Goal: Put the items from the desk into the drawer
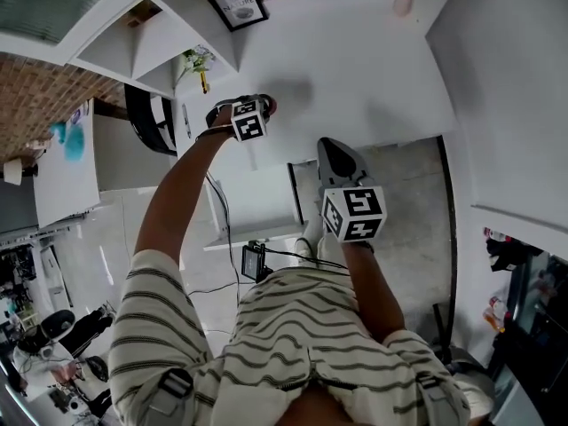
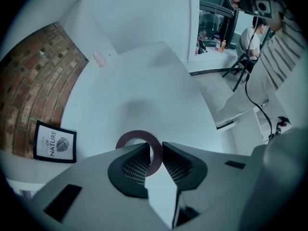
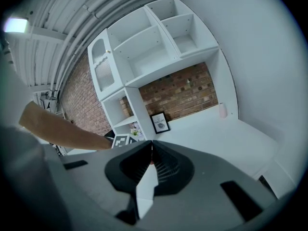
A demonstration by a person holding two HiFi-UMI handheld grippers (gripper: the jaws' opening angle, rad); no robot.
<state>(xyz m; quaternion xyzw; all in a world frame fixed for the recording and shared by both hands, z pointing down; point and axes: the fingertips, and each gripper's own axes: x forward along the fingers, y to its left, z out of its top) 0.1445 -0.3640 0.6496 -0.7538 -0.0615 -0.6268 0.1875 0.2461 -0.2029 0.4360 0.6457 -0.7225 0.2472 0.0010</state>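
While above the desk (image 2: pixel 144 88), dark ring (image 2: pixel 138 133) edge-on inside left gripper (image 2: pixel 155 151)

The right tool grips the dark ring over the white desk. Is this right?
Not quite: the left tool grips the dark ring over the white desk, as the left gripper view shows. The right tool is shut and empty.

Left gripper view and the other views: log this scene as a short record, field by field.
left tool: shut on dark ring, pointing down over the desk
right tool: shut, empty
framed NATURE print: on desk, by brick wall
small pink item: near desk's far corner
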